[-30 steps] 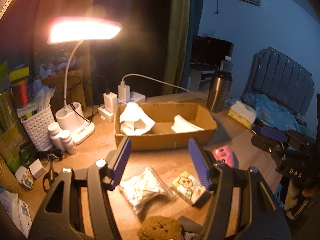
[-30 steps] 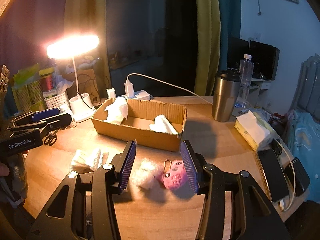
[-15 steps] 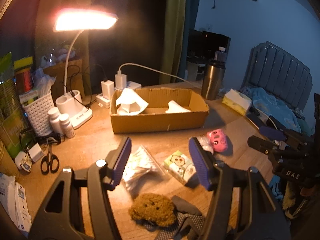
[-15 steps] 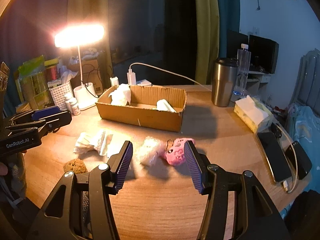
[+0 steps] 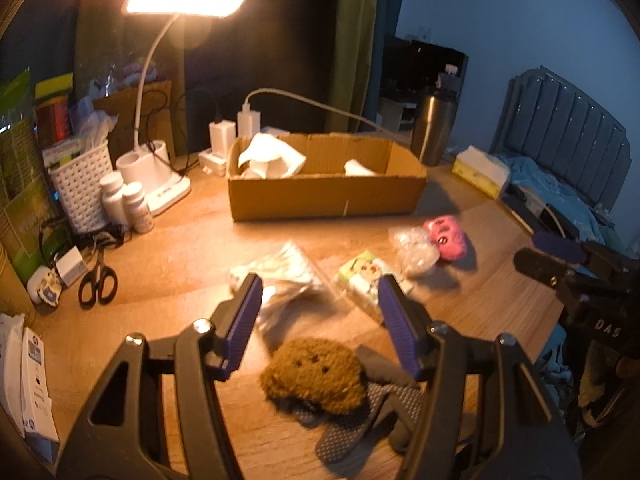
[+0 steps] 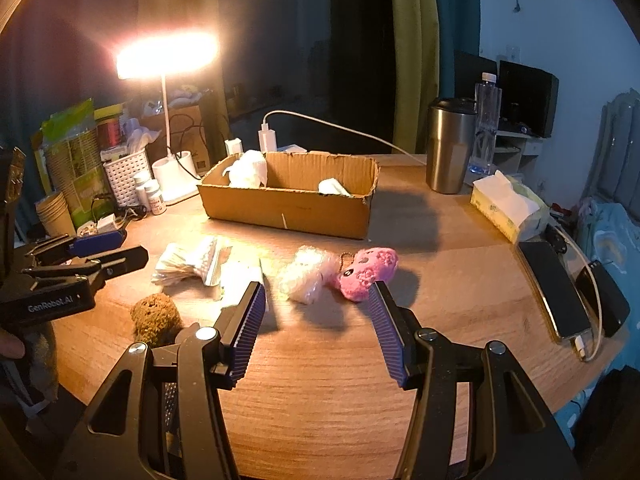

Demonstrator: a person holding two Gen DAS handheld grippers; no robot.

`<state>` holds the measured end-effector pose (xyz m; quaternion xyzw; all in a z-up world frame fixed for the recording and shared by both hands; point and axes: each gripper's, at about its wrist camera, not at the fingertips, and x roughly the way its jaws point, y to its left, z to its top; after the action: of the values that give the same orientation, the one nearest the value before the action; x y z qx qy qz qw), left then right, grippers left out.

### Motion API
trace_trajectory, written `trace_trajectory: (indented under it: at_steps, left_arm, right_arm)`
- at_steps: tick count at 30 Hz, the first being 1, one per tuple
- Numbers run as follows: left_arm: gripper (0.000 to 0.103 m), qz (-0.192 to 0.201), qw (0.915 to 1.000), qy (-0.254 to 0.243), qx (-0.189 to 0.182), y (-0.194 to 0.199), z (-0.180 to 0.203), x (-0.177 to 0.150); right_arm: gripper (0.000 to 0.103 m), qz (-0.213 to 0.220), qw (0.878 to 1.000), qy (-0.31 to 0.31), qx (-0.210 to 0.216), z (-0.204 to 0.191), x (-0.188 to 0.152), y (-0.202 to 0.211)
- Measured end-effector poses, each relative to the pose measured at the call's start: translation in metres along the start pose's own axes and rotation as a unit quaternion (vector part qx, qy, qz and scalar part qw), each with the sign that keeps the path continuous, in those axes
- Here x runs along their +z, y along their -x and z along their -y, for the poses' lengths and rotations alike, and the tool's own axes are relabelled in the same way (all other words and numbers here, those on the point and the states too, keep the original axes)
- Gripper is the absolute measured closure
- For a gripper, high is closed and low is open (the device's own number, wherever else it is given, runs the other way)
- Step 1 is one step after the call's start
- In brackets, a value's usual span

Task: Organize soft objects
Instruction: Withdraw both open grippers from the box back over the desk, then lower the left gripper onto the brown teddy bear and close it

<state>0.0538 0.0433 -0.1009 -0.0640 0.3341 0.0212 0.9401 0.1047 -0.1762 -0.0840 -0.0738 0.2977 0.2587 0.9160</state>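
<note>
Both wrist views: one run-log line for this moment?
left gripper: open, above brown plush | right gripper: open, empty, facing pink plush | cardboard box: two white items inside

Two black hand-held grippers with ribbed purple pads

Left gripper and right gripper show silver screws; white lettering marks their sides.

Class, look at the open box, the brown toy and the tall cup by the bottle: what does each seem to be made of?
Open box: corrugated cardboard, matte brown, torn ragged rim. Brown toy: plush, probably synthetic; fuzzy nubbly pile. Tall cup: likely stainless steel, with a brushed sheen and a dark lid, perhaps plastic.
</note>
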Motion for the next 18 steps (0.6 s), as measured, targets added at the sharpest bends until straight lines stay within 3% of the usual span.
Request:
trace_trajectory:
  at_steps: [15,17,18]
  left_arm:
    - [0.041,-0.045,0.9989,0.013,-0.005,-0.021,-0.006,-0.030]
    - [0.039,-0.051,0.9986,0.014,-0.005,-0.025,-0.006,-0.032]
    - [0.030,-0.056,0.9983,0.013,-0.006,-0.027,-0.005,-0.033]
  right_arm:
    - [0.042,-0.028,1.000,-0.010,0.001,0.001,-0.019,-0.016]
    - [0.042,-0.030,1.000,-0.010,0.000,0.000,-0.020,-0.018]
    - [0.042,-0.031,0.999,-0.010,0.000,0.000,-0.020,-0.018]
